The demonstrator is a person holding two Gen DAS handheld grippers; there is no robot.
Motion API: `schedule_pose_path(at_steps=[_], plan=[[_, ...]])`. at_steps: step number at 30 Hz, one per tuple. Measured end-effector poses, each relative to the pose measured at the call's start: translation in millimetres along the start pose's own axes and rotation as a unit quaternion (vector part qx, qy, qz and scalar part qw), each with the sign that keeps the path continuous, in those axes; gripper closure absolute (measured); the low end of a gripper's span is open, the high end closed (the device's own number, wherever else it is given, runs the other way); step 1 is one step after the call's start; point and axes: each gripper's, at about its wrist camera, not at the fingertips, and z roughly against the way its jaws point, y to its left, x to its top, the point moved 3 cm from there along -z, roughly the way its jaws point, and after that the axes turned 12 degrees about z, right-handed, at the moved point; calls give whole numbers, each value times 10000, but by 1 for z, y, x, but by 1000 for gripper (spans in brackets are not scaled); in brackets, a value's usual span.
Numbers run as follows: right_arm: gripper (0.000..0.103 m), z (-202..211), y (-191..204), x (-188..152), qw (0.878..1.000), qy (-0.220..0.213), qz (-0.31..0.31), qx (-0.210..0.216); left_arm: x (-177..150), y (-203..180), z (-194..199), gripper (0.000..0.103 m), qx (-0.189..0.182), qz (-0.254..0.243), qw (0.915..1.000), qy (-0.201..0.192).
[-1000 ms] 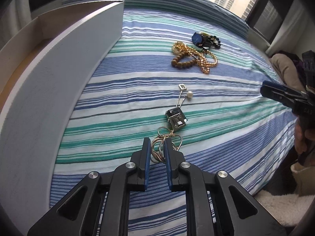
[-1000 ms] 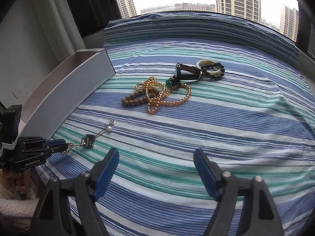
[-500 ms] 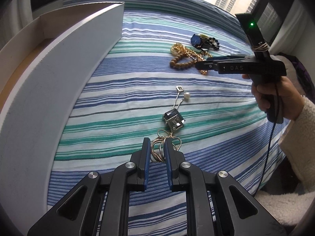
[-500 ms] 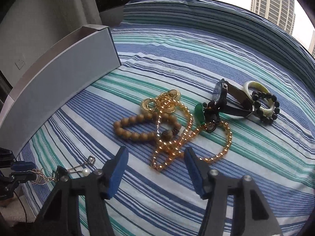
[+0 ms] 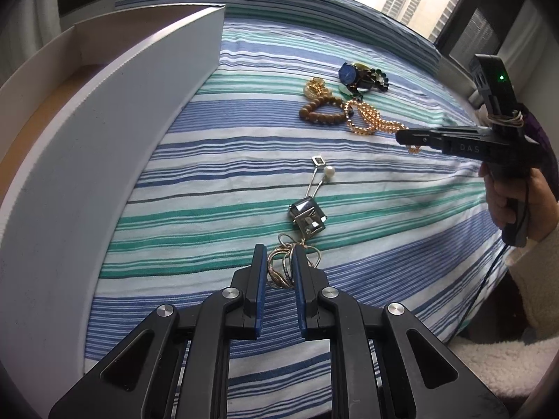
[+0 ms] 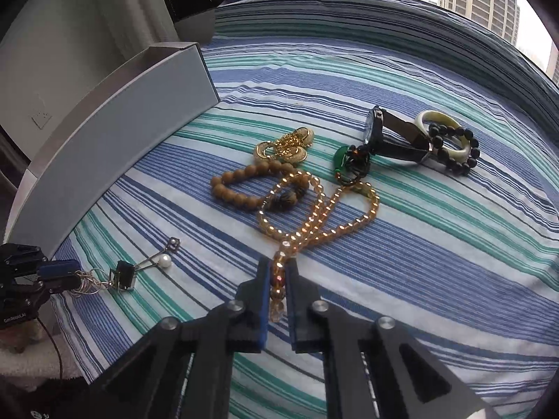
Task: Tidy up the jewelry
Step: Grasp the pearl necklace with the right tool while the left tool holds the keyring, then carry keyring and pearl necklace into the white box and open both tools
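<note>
My left gripper (image 5: 278,256) is shut on the thin gold chain (image 5: 284,265) of a necklace with a square crystal pendant (image 5: 308,215) and a pearl (image 5: 329,172), lying on the striped bedspread. My right gripper (image 6: 278,269) is shut on the tail of an amber bead necklace (image 6: 316,216). Beyond it lie a wooden bead bracelet (image 6: 244,183), gold earrings (image 6: 283,146), a green pendant (image 6: 340,160), a watch (image 6: 384,132), a white bangle (image 6: 442,129) and a black bead bracelet (image 6: 454,153). The right gripper shows in the left wrist view (image 5: 401,137).
A long white open box (image 5: 104,139) stands along the left side of the bed; it also shows in the right wrist view (image 6: 122,132). The bed's near edge drops off below both grippers. Windows lie beyond the far edge.
My right gripper moved forward to the amber bead necklace and shut on its tail. My left gripper stays shut on the thin chain, almost unmoved.
</note>
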Motion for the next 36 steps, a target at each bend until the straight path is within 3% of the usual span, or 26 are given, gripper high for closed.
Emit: schedule_pose_path(at_steps=[2,3,9,14,16,17,18,25,26,28,29,31,32,36], plan=[[95,21,2,-11,9998,-114,-126,49,2,-1,5,93,-101,47,9999,-44],[95,31,2,-16,9996,-182,-223,65,4,-2,7,103,-193,81,9998,-55],[95,93,-4,-31,9932,-803,-799,254,22,-13,29,103,-562,153,9981,-216],[95,135,0,-24,9883,-1262,-819,233,29,-18,35,102,-230,-136,9989,-380],[95,147,4,-22,9861,-1410,-836,257,24,-20,28,84,-162,-269,9992,-231],[95,152,5,-21,9853,-1461,-837,291,20,-22,23,61,-132,-379,9991,-159],[95,155,8,-22,9846,-1502,-838,314,15,-25,19,45,-72,-510,9986,-138],[95,164,21,-29,9815,-1611,-904,494,-20,-30,-19,42,529,-1200,9911,213],[95,165,22,-31,9815,-1618,-899,497,-22,-28,-24,43,575,-1181,9910,271],[95,166,24,-32,9814,-1625,-899,495,-25,-22,-30,60,566,-1066,9919,395],[95,168,25,-33,9811,-1635,-907,494,-26,-19,-31,78,514,-1007,9925,463],[95,172,26,-33,9804,-1674,-917,493,-26,-18,-28,88,420,-942,9936,451],[95,175,27,-33,9800,-1702,-911,479,-25,-17,-25,100,341,-879,9945,449],[95,186,29,-28,9782,-1827,-884,445,-10,-14,-3,103,-59,-385,9991,183]])
